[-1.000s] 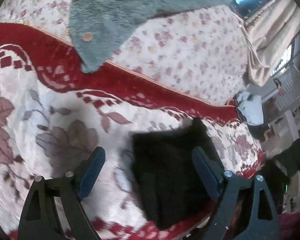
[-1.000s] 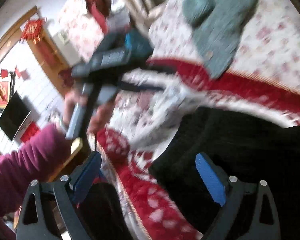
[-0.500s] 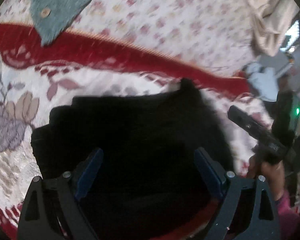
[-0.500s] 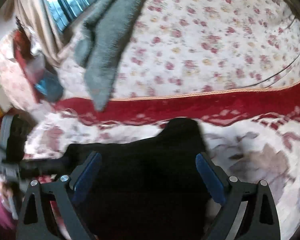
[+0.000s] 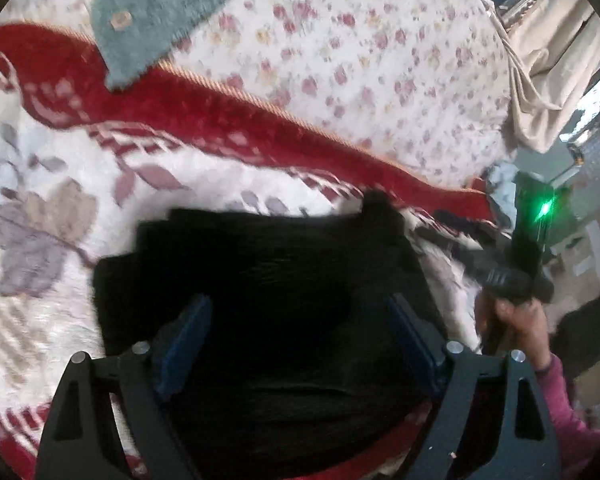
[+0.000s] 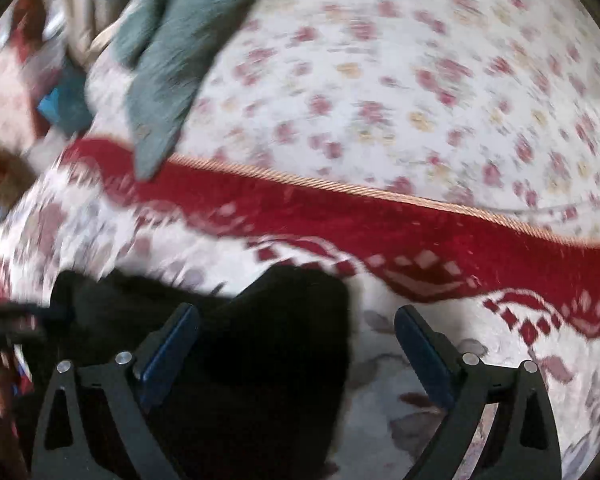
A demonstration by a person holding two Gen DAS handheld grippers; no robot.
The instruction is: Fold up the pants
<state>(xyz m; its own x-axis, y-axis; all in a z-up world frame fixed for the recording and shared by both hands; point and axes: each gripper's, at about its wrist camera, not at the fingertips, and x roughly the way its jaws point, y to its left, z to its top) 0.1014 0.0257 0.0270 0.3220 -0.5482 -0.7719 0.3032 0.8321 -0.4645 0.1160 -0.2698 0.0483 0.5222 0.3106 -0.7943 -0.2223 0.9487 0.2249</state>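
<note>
In the left wrist view the left gripper (image 5: 296,344) tilts steeply down over the black pants (image 5: 260,280), a dark folded bundle filling the lower centre of the frame on the red and cream blanket (image 5: 60,208). Its fingers (image 5: 184,332) stand wide apart and have just narrowed a little; the cloth lies beneath and between them, but the blue pads do not visibly press on it. At the right edge of that frame a hand (image 5: 516,320) in a pink sleeve (image 5: 568,404) grips the handle of the right gripper (image 5: 440,232), which slants toward the pants' right edge. In the right wrist view the right gripper (image 6: 296,340) also points down, fingers (image 6: 172,344) spread wide with nothing clamped: the left finger sits over the pants (image 6: 260,340), the right one over bare blanket (image 6: 460,248). Both frames are smeared by motion, so folds and seams in the black fabric cannot be made out, and its near edge is cut off by the frame bottom. A grey-green garment (image 5: 152,12) lies at the upper left on the floral sheet (image 5: 380,60), partly cropped.
</note>
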